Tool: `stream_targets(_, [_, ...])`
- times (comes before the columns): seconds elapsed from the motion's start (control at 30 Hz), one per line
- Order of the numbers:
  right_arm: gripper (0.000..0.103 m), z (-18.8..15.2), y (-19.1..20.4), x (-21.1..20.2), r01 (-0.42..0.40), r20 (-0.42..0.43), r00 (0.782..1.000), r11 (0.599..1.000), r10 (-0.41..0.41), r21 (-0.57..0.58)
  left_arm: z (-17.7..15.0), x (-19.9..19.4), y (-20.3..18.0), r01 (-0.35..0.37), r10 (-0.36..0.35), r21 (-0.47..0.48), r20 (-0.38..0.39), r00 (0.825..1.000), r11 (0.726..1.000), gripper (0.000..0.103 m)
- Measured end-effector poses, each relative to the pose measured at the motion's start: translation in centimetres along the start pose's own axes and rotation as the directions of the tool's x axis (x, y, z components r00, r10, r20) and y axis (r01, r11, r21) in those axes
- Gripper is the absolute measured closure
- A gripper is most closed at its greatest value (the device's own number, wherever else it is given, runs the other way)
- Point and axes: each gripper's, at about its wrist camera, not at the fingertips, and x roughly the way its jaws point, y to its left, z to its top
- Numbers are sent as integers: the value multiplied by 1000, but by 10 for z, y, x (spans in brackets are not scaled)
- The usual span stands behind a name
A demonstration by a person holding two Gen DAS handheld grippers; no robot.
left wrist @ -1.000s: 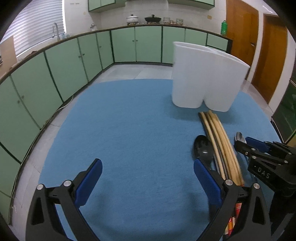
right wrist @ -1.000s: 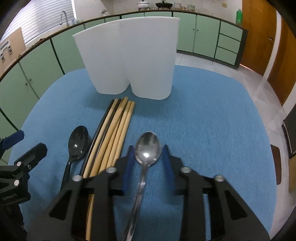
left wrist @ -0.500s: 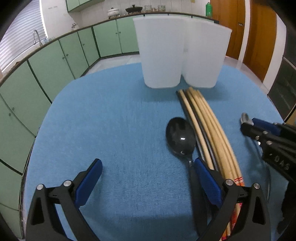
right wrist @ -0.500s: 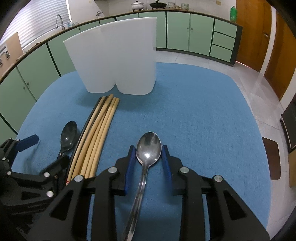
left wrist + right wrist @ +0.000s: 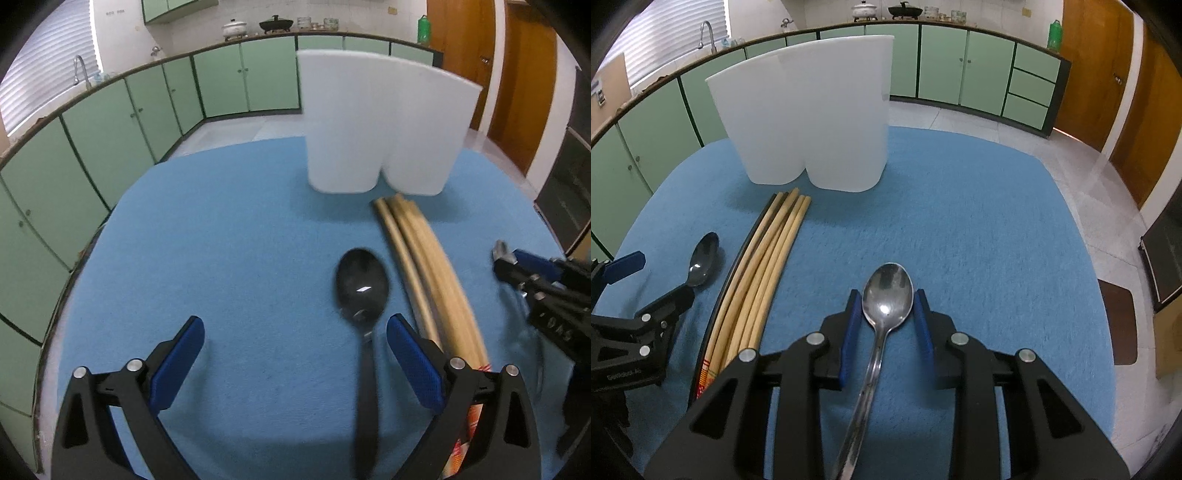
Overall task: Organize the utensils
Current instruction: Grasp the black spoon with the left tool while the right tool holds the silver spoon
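A white two-compartment utensil holder (image 5: 384,129) (image 5: 812,122) stands upright at the far side of the blue mat (image 5: 240,258). A bundle of wooden chopsticks (image 5: 424,266) (image 5: 764,266) lies in front of it. The black spoon (image 5: 362,284) (image 5: 703,254) lies left of the chopsticks. My left gripper (image 5: 295,325) (image 5: 653,280) is open and low over the mat, with the black spoon's handle just inside its right finger. My right gripper (image 5: 886,299) (image 5: 506,258) is shut on the bowl of a metal spoon (image 5: 886,291), whose handle runs back under the camera.
The mat covers a round table, whose edge (image 5: 55,314) curves close on the left. Green kitchen cabinets (image 5: 110,129) and a tiled floor lie beyond. Bare mat spreads to the right of the metal spoon (image 5: 997,240).
My left gripper has moved toward the black spoon, so its handle now lies between the fingers instead of outside the right one. The right gripper has shifted slightly with the metal spoon still in it.
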Motion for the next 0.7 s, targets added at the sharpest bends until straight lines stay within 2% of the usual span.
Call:
stream_targets(0.23, [69, 7, -11, 2, -52, -28, 998, 997, 53, 52, 27, 16, -2, 2, -2, 4, -10, 1000, 1000, 6])
stream_targets(0.4, [68, 11, -14, 6, -62, -52, 996, 996, 66, 70, 31, 28, -3, 4, -4, 8, -31, 1000, 1000, 7])
stream_targets(0.5, [70, 13, -12, 9, -48, -63, 997, 997, 52, 54, 36, 35, 0, 35, -35, 0, -49, 998, 999, 19])
stream_targets(0.53, [75, 14, -10, 9, -41, -66, 997, 998, 44, 46, 35, 34, -1, 42, -42, -8, -43, 998, 999, 25])
stream_targets(0.57, [75, 15, -10, 10, -40, -68, 997, 998, 42, 41, 36, 33, -1, 45, -45, -4, -38, 998, 999, 30])
stream_targets(0.63, [76, 15, -9, 10, -39, -70, 997, 998, 42, 40, 37, 31, -2, 62, -61, 8, -29, 998, 998, 52])
stream_targets(0.7, [76, 17, -11, 9, -48, -65, 997, 998, 51, 49, 37, 30, -1, 89, -89, 6, -24, 996, 996, 68])
